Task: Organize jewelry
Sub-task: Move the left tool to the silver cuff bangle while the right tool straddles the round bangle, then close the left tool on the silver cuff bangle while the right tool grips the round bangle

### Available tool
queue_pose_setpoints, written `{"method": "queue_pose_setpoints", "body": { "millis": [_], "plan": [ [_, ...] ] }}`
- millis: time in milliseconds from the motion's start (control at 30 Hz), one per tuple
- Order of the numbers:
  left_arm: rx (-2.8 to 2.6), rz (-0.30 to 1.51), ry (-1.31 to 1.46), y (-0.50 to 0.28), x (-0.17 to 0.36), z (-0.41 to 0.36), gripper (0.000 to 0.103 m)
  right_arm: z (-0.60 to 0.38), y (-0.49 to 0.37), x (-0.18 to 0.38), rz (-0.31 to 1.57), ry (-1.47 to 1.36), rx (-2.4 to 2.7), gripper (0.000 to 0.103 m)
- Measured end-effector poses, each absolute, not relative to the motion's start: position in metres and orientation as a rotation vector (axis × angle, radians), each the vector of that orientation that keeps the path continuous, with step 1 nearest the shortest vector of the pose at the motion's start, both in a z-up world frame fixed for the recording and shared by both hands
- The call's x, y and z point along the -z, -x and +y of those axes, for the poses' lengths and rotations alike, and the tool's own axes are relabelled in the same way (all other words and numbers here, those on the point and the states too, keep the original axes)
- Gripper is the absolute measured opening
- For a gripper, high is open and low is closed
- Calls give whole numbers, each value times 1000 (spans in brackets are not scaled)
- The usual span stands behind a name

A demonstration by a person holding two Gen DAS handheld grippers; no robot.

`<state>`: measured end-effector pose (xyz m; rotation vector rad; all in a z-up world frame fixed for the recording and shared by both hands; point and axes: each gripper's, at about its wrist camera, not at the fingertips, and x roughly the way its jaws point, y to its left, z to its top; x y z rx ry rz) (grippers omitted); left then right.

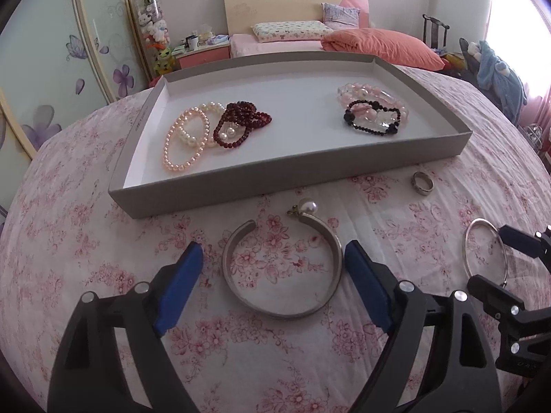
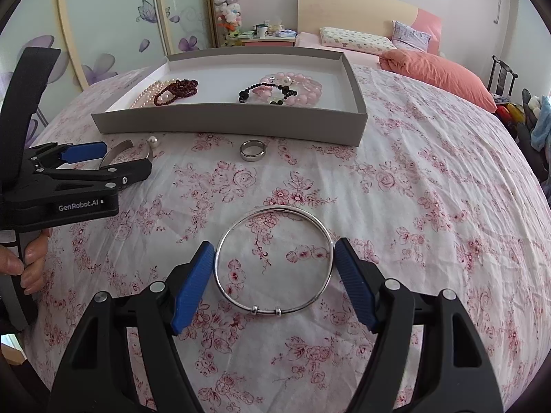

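The left gripper (image 1: 272, 268) hangs low over the floral bedsheet (image 1: 86, 241) with its jaws wide apart, one blue pad on either side of an open silver cuff bracelet (image 1: 282, 275) that lies flat on the cloth; the right pad sits just beside the cuff's rim, the left pad a little apart from it. The cuff's gap faces twelve o'clock, and a pearl end (image 1: 308, 205) caps its right tip. The right gripper (image 2: 273, 275) is likewise spread, its pads bracketing a thin silver bangle (image 2: 273, 261) flat on the sheet, each pad just beside the wire at nine and three o'clock (whether they touch it cannot be told); two small beads ride the bangle at six o'clock. At twelve o'clock from the bangle, in the right wrist view, a wide silver ring (image 2: 253, 150) lies near the front wall of a shallow grey tray (image 2: 227, 120). Inside the tray, at the left, pale pearl bracelets (image 1: 186, 137) touch a dark red bead strand (image 1: 241, 122); at the right, a black bead bracelet (image 1: 372, 118) lies on pink and clear bead bracelets (image 1: 372, 94). A hand (image 2: 20, 261) grips the left tool's handle at nine o'clock in the right wrist view.
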<state>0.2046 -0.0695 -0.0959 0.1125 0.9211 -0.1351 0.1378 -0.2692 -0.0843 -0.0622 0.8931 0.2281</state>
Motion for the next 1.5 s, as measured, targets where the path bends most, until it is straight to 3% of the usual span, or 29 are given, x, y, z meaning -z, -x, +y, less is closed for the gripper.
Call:
{"method": "queue_pose_setpoints", "body": {
  "millis": [100,300,367,1000,1333,1500],
  "plan": [
    [137,923,-87,-207,95,-67,72,-269,-138,84,893,62,-228,72],
    [127,918,-80,-208,95,-68,71,-269,-138,84,893,62,-228,72],
    [126,911,-80,-207,94,-68,66,-269,-138,84,893,62,-228,72],
    [63,922,-63,-177,91,-16,67,-257,-149,82,896,73,-235,72],
    [55,918,-55,-175,92,-13,71,-251,-153,83,899,68,-221,78],
    [62,913,-54,-175,91,-13,66,-248,-154,83,895,69,-226,72]
  ]
}}
